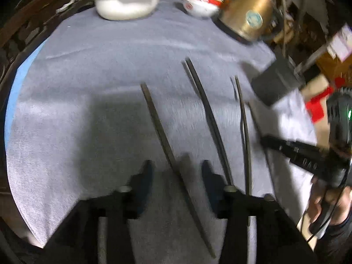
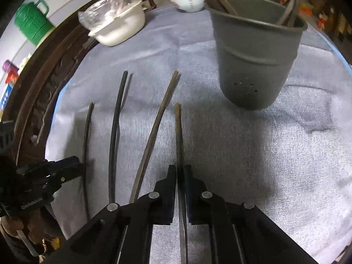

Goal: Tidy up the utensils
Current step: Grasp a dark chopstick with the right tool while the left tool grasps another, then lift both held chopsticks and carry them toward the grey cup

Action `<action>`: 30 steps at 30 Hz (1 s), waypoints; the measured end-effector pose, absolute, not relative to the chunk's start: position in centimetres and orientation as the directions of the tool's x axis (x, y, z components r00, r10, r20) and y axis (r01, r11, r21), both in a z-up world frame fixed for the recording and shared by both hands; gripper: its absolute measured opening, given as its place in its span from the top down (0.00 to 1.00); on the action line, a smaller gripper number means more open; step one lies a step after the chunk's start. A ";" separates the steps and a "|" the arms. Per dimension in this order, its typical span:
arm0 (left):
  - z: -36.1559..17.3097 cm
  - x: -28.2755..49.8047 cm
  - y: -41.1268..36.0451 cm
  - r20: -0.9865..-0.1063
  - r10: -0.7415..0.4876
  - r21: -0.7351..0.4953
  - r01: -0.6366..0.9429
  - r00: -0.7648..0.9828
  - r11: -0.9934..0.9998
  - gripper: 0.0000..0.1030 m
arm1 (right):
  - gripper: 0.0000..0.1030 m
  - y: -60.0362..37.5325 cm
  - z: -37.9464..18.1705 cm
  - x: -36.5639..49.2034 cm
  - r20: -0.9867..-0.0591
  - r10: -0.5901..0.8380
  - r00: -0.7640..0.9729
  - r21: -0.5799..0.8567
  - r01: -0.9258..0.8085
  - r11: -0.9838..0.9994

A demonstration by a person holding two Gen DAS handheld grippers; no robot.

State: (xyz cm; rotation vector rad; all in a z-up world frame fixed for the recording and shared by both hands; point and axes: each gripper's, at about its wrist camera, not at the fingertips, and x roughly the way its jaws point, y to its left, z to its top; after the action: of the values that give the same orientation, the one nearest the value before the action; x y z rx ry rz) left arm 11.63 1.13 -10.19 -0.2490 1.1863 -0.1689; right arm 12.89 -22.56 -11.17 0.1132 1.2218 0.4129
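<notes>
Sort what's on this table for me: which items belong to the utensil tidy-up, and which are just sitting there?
Part of the job:
- chopstick clamped in the right gripper
- loose chopsticks on the cloth
- grey holder, some chopsticks already inside
- left gripper, open over a chopstick

Just lying about:
- white dish
- red-banded bowls
- gold kettle
- green jug

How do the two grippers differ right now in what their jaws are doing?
The right gripper has its jaws shut on a brown chopstick; the left gripper has its jaws apart, gripping nothing, with a dark chopstick lying on the cloth between them. The right gripper faces the grey holder; the left sits farther from it. Both point down at the grey cloth.
</notes>
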 end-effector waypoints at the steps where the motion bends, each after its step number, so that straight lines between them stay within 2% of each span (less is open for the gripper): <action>1: -10.0 12.1 1.5 -0.893 -0.248 -0.275 -0.021 0.375 0.961 0.50 | 0.85 -22.3 -11.0 13.2 -0.889 0.360 0.283 0.296 -0.245 0.923; 5: -10.7 14.5 1.9 -0.909 -0.229 -0.286 -0.121 0.347 0.951 0.50 | 0.83 -21.0 -11.7 14.9 -0.915 0.316 0.252 0.256 -0.245 0.935; 7: -11.6 15.8 1.4 -0.917 -0.236 -0.292 -0.138 0.321 0.946 0.64 | 0.83 -20.4 -11.5 15.3 -0.923 0.294 0.248 0.232 -0.249 0.940; 8: -12.0 16.3 1.2 -0.925 -0.221 -0.275 -0.141 0.309 0.951 0.87 | 0.84 -20.2 -11.4 15.4 -0.930 0.278 0.241 0.216 -0.256 0.942; 9: -12.0 16.7 1.0 -0.930 -0.192 -0.244 -0.134 0.314 0.961 0.91 | 0.86 -19.8 -11.4 15.5 -0.936 0.261 0.236 0.195 -0.270 0.943; 11: -12.0 16.9 0.5 -0.928 -0.234 -0.269 -0.084 0.291 0.960 0.92 | 0.92 -19.4 -11.4 15.8 -0.945 0.238 0.223 0.167 -0.297 0.940; 15: -11.8 17.0 -1.3 -0.950 -0.197 -0.184 0.075 0.243 0.980 0.88 | 0.92 -19.6 -11.7 16.4 -0.953 0.251 0.167 0.189 -0.320 0.928; 17: -11.8 17.6 -1.6 -0.961 -0.188 -0.171 0.098 0.203 0.980 0.88 | 0.92 -19.5 -11.8 17.1 -0.959 0.250 0.137 0.196 -0.318 0.927; 19: -11.8 18.2 -1.8 -0.965 -0.197 -0.181 0.102 0.174 0.978 0.83 | 0.92 -19.1 -11.8 17.5 -0.965 0.230 0.124 0.177 -0.338 0.924; 22: -11.8 18.4 -2.9 -0.974 -0.140 -0.117 0.134 0.179 0.984 0.84 | 0.92 -18.1 -11.8 17.7 -0.970 0.201 0.139 0.138 -0.370 0.919; 23: -11.8 18.3 -3.2 -0.975 -0.116 -0.089 0.147 0.188 0.985 0.89 | 0.92 -17.9 -11.8 17.5 -0.970 0.199 0.142 0.134 -0.371 0.919; 26: -11.6 17.7 -2.4 -0.963 -0.166 -0.150 0.091 0.211 0.985 0.94 | 0.94 -18.3 -11.4 16.5 -0.958 0.232 0.171 0.162 -0.344 0.925; 30: -8.4 14.9 0.0 -0.897 -0.226 -0.235 0.022 0.381 0.972 0.95 | 0.94 -20.3 -8.8 12.6 -0.892 0.323 0.316 0.229 -0.300 0.926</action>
State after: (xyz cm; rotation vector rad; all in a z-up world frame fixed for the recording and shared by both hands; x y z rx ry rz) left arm 14.91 -0.03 -8.37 -0.1964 1.1717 -0.1596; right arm 12.61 -20.28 -8.81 0.0216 1.1803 0.4101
